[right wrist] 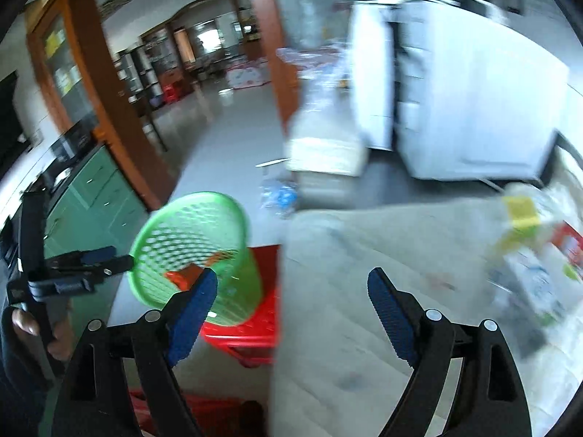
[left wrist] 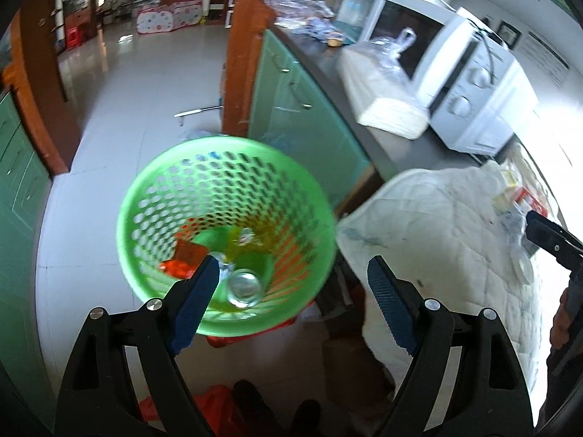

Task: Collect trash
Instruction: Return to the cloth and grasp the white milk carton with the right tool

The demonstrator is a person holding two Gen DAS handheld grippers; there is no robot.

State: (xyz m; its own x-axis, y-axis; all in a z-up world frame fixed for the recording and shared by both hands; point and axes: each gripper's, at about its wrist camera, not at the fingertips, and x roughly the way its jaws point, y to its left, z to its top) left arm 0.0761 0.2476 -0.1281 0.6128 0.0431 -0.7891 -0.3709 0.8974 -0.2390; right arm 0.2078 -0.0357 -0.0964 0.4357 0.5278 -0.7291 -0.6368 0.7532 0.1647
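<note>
Landmark: green perforated basket [left wrist: 226, 233]. It stands on a red stool [right wrist: 251, 331], which stands on the pale tiled floor [left wrist: 120, 109]. Right of basket: surface covered by a white quilted cloth [left wrist: 437, 240]; at the cloth's far right edge lie a yellow carton [right wrist: 521, 211], a red-and-white pack [right wrist: 568, 244] and clear plastic wrap, all blurred. Beyond the cloth, behind-right of basket: grey counter [left wrist: 411, 145] over green cabinets, carrying a white microwave [left wrist: 466, 83] and a flat cream box [left wrist: 386, 98]. On the floor behind basket: crumpled clear-blue plastic [right wrist: 278, 195].
</note>
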